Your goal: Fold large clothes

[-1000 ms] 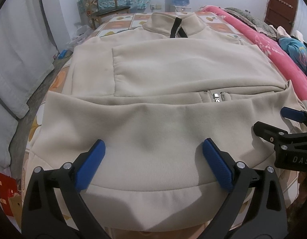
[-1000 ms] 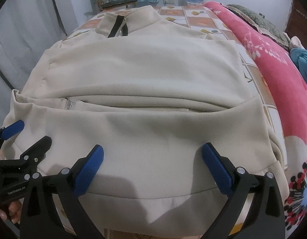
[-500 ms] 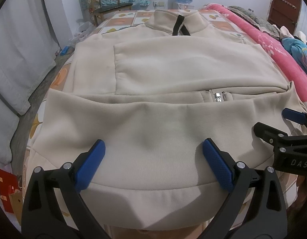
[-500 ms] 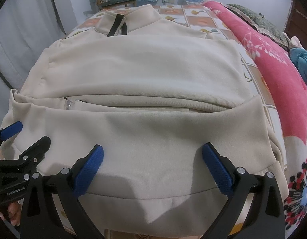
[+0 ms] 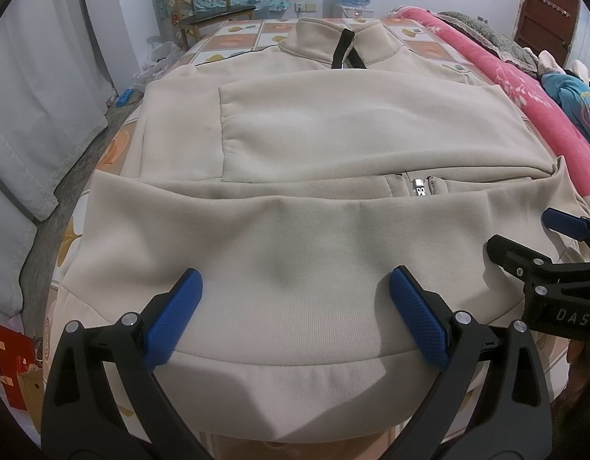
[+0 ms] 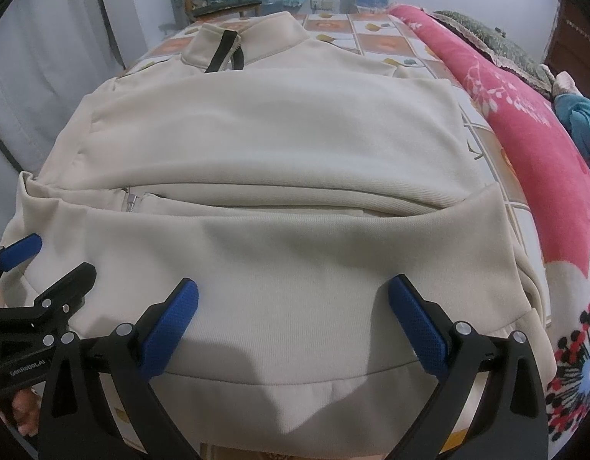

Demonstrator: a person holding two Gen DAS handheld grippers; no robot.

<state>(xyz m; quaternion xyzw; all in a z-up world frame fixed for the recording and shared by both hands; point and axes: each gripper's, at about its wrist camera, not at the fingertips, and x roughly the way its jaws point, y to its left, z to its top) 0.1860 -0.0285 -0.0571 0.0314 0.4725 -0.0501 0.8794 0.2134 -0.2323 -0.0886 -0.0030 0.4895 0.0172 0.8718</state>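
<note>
A cream zip-up sweatshirt point(image 5: 352, 126) lies flat on a bed with a tiled-pattern sheet point(image 5: 233, 38), collar at the far end, both sleeves already folded across the chest, and the bottom section turned up so that the hem band point(image 5: 295, 383) sits nearest the cameras. The left gripper point(image 5: 295, 322) hovers over the left half of that turned-up section with its blue pads spread wide and nothing between them; the right gripper point(image 6: 293, 324) does the same over the right half, likewise spread wide and empty. Whether the fingertips actually rest on the cloth or hang just above it is hard to tell from these wide-angle views. The step in hand appears to be the lengthwise fold: the lower part has been brought up, and the garment is not yet a compact bundle. The next move likely calls for each gripper to close on the near folded edge, one at each side, and carry it evenly toward the collar point(image 5: 341, 44), keeping the sleeves from sliding out. A pink blanket point(image 6: 525, 145) lies just beside the sweatshirt on the right.
</note>
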